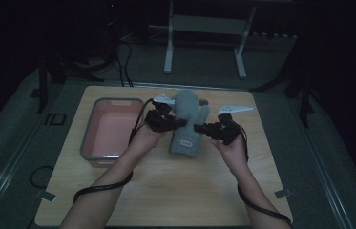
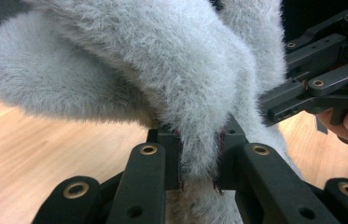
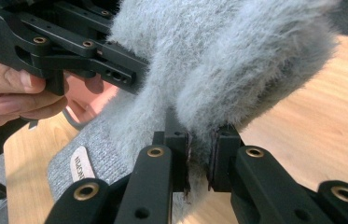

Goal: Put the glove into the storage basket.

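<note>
Both grippers are clamped on the grey fuzzy mitten (image 1: pixel 186 121). Left gripper (image 1: pixel 178 124) pinches the mitten's left edge, its jaws closed on a fold of fleece. Right gripper (image 1: pixel 199 128) pinches the right edge beside the thumb, same tight pinch. Mitten hangs between the two over the middle of the wooden table (image 1: pixel 166 191), cuff end with its white label (image 3: pixel 81 163) toward the person. Pink tub (image 1: pixel 111 129) with a grey rim sits just left of the left hand (image 1: pixel 148 138).
</note>
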The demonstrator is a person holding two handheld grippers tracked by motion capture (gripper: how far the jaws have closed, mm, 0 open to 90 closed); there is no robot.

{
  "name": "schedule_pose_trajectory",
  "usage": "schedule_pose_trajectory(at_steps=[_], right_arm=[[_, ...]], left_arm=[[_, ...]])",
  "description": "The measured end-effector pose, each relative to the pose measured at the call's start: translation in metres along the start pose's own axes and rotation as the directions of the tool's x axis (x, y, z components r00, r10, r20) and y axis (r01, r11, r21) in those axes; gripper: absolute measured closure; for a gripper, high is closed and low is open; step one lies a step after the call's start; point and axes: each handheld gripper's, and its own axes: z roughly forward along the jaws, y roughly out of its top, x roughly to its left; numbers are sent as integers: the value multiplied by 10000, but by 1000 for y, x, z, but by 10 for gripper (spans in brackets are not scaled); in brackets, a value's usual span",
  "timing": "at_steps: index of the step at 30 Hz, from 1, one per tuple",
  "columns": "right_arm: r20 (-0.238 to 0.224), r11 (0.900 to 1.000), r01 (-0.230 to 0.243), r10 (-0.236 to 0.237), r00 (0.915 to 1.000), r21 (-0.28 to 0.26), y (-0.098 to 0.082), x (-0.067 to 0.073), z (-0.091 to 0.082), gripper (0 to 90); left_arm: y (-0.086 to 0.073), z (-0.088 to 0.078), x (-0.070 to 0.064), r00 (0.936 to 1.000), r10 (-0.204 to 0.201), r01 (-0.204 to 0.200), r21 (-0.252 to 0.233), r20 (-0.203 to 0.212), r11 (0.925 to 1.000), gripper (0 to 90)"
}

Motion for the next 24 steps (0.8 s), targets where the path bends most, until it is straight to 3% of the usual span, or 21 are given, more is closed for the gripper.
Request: schedule_pose_trajectory(at_steps=[4, 5, 14, 24], right_arm=[[-93, 9999, 153, -153, 9998, -37, 11, 6, 6, 813], [-177, 9997, 227, -228, 9996, -63, 18, 11, 11, 813], [-651, 9978, 638, -649, 9958, -197, 46, 36, 38, 813], [-1443, 9948, 998, -1020, 9843, -220, 77, 77, 90, 813]], left_arm=[[2, -8, 4, 10000, -5, 4, -94, -74, 10000, 782], [3, -21, 9, 9998, 22, -25, -148, -213, 9999, 782], [0, -70, 27, 9970, -155, 119, -473, -759, 9988, 782], [-16, -130, 56, 9875, -529, 434, -661, -1483, 9969, 781]])
